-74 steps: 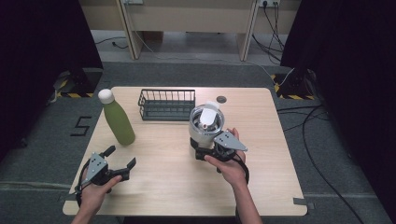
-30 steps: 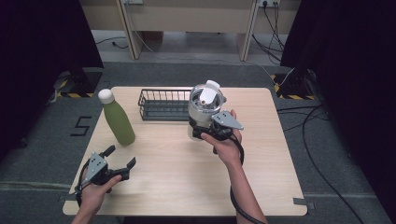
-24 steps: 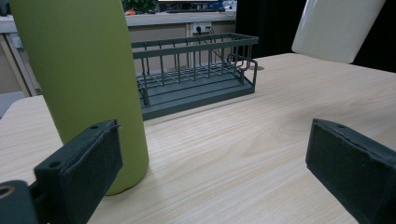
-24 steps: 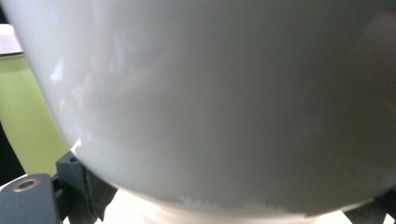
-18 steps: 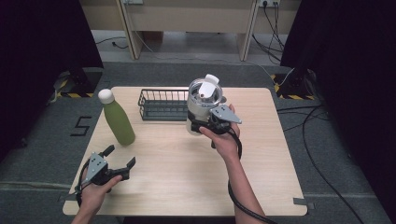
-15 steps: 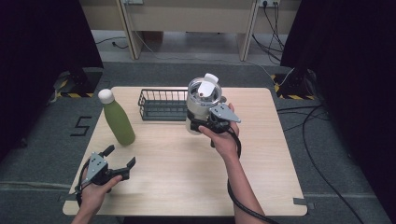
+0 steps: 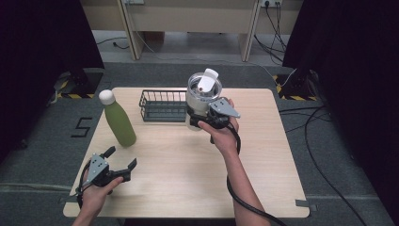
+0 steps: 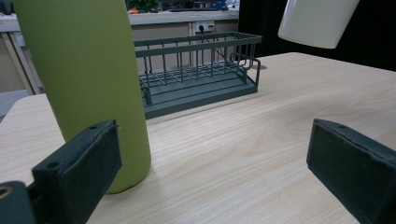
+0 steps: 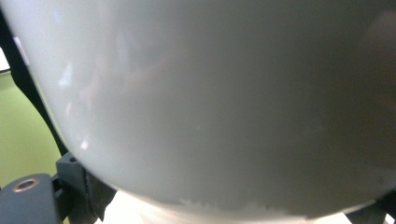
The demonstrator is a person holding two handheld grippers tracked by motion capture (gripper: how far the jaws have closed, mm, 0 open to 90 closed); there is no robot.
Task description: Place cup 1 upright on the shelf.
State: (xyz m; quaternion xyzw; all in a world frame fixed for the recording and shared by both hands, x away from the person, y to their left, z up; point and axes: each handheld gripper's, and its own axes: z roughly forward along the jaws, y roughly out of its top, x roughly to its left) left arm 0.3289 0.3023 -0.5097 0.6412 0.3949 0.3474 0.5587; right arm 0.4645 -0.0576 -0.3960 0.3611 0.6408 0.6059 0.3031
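A white tumbler with a clear flip-tab lid hangs above the table beside the basket, and my right gripper is shut on its lower body. In the right gripper view the tumbler's wall sits right against the camera, with a jaw pad pressed on it at lower left. My left gripper rests low near the table's front left, open, with nothing between its pads. Just beyond it stands a green bottle with a white cap. The bottle looms close on the left of the left gripper view.
A dark wire basket stands at the back middle of the wooden table; the left gripper view shows the basket with the tumbler's base hanging at upper right. Cables lie on the floor to the right.
My right gripper has lifted the tumbler off the table and carried it away from the person, toward the basket's right end. The left gripper has stayed where it was.
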